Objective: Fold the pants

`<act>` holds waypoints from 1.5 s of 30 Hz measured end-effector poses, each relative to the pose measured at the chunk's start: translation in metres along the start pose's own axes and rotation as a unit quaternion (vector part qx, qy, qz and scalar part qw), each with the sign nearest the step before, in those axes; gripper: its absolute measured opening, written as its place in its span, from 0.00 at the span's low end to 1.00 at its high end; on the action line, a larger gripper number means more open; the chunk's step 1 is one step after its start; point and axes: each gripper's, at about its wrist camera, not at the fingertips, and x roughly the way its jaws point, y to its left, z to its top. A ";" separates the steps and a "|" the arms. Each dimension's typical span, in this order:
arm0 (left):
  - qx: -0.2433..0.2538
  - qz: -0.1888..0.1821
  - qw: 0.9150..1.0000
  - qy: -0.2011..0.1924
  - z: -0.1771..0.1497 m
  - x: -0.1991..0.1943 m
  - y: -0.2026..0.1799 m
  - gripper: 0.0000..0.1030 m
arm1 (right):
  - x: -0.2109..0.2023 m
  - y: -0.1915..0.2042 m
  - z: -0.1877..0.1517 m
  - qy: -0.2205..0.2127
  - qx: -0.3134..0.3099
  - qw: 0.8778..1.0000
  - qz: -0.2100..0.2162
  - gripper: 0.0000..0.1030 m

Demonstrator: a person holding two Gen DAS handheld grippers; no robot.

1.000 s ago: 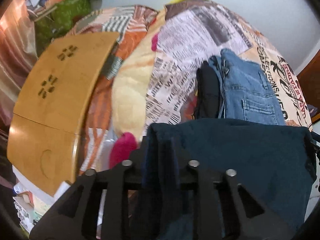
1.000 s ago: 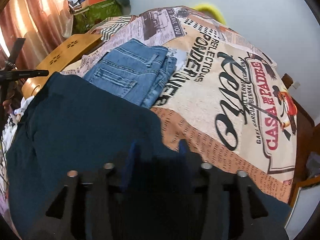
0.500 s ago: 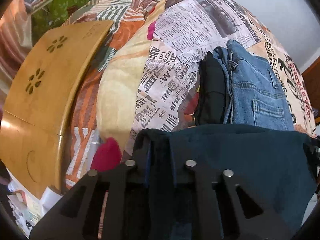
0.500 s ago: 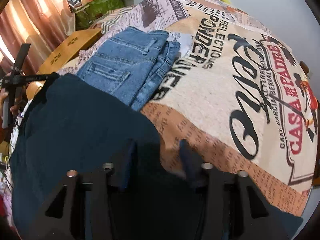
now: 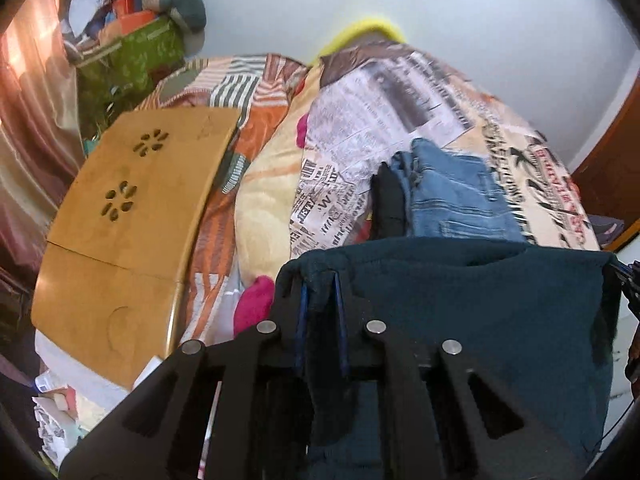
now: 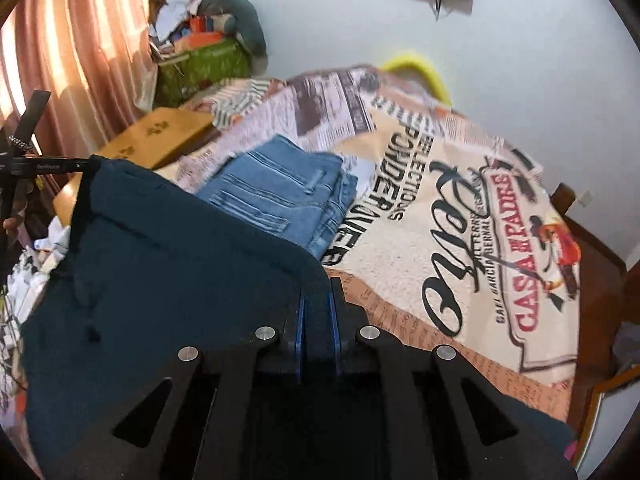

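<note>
Claws both clenched on dark teal pants [image 5: 472, 304]: left claw [image 5: 320, 296] pinches one top corner, right claw [image 6: 316, 308] the other, cloth stretched between them over the near end of the bed. Bedspread [image 6: 424, 240] w/ newsprint & lettering covers the bed. White wall [image 6: 500, 40] far, curtain [image 6: 76, 48] left. Folded jeans [image 6: 276, 196] lie just beyond the pants, black garment [image 5: 388, 204] beside them. Wooden lap tray [image 5: 132, 216] far left.
</note>
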 end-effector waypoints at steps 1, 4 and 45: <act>0.003 -0.002 1.000 -0.004 -0.004 -0.011 -0.001 0.12 | -0.011 0.005 -0.003 -0.003 -0.002 1.000 -0.001 0.09; 0.016 -0.004 1.000 -0.019 -0.018 -0.044 -0.003 0.12 | -0.040 0.015 -0.012 -0.015 0.002 1.000 0.002 0.09; 0.004 0.049 0.999 -0.012 -0.272 -0.151 0.002 0.10 | -0.131 0.118 -0.193 0.033 0.071 0.995 0.059 0.18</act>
